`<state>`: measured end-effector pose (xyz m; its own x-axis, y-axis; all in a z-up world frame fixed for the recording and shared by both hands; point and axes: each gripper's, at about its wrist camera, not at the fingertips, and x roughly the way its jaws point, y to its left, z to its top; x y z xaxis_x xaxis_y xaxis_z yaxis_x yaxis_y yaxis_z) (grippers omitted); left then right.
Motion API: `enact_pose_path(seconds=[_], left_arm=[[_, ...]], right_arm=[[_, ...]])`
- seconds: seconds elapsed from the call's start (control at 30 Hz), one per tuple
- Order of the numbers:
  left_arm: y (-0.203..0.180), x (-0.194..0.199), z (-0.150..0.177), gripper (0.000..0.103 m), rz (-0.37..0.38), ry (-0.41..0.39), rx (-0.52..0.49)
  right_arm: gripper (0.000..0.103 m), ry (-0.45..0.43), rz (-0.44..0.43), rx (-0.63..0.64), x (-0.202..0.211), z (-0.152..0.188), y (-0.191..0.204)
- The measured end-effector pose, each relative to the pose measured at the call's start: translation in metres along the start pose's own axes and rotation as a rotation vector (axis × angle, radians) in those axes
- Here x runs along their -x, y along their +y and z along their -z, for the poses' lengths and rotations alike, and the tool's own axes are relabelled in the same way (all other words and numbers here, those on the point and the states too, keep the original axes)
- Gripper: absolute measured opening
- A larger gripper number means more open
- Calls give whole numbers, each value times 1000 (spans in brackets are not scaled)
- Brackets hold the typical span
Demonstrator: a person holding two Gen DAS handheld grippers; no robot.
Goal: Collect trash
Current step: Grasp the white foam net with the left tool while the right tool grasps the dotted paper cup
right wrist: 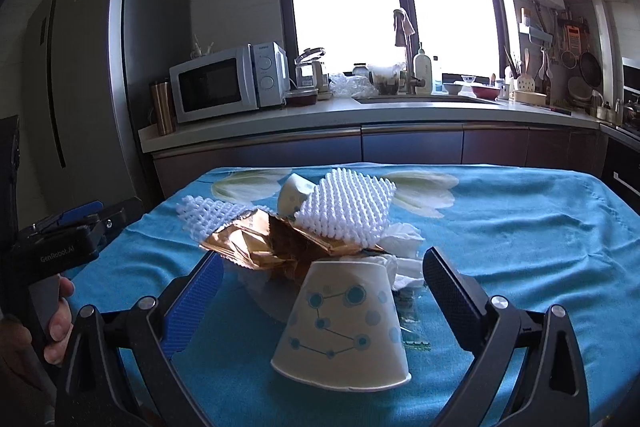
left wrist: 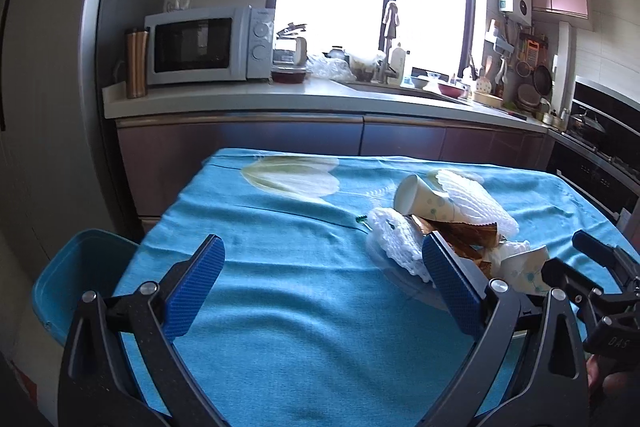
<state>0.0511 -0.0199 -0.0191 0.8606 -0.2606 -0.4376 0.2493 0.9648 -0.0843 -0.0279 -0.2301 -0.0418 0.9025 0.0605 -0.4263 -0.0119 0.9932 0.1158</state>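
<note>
A trash pile lies on the blue tablecloth point(left wrist: 280, 267). It holds a paper cup with blue dots point(right wrist: 344, 327) lying mouth toward me, a gold foil wrapper point(right wrist: 272, 243), white foam fruit nets point(right wrist: 344, 207), crumpled white tissue point(right wrist: 404, 239) and a second paper cup point(left wrist: 420, 199). My right gripper point(right wrist: 324, 279) is open, its jaws on either side of the near cup, not touching it. My left gripper point(left wrist: 324, 267) is open and empty over bare cloth, left of the pile; its right finger point(left wrist: 448, 279) is close to a foam net point(left wrist: 396, 243).
A blue bin point(left wrist: 76, 275) stands below the table's left edge. Behind the table runs a kitchen counter point(left wrist: 240, 99) with a microwave point(left wrist: 200, 45), a sink and dishes. A fridge point(right wrist: 100, 67) stands at the left, an oven point(left wrist: 600, 147) at the right.
</note>
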Motion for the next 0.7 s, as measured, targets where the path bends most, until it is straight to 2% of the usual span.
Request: enact_pose_path(seconds=[0.13,0.2,0.23,0.33,0.4,0.43,0.5,0.7], left_arm=[[-9,-29,-2,95,97,82,-3],[-15,-42,-2,82,130,122,-1],[-18,-51,-2,80,156,146,-5],[-23,-72,-1,63,199,204,2],[-23,-81,1,44,232,238,26],[-23,-86,2,38,246,252,37],[-22,-93,4,10,258,272,53],[-10,-85,4,9,274,254,104]], right_arm=[[97,62,-19,-32,-6,13,-13],[96,84,-36,-41,-8,17,-16],[94,96,-45,-47,-9,18,-18],[83,131,-78,-77,-15,22,-24],[73,152,-96,-99,-18,24,-28],[70,160,-106,-110,-19,25,-30],[56,172,-124,-123,-19,27,-32],[46,158,-168,-135,-14,27,-33]])
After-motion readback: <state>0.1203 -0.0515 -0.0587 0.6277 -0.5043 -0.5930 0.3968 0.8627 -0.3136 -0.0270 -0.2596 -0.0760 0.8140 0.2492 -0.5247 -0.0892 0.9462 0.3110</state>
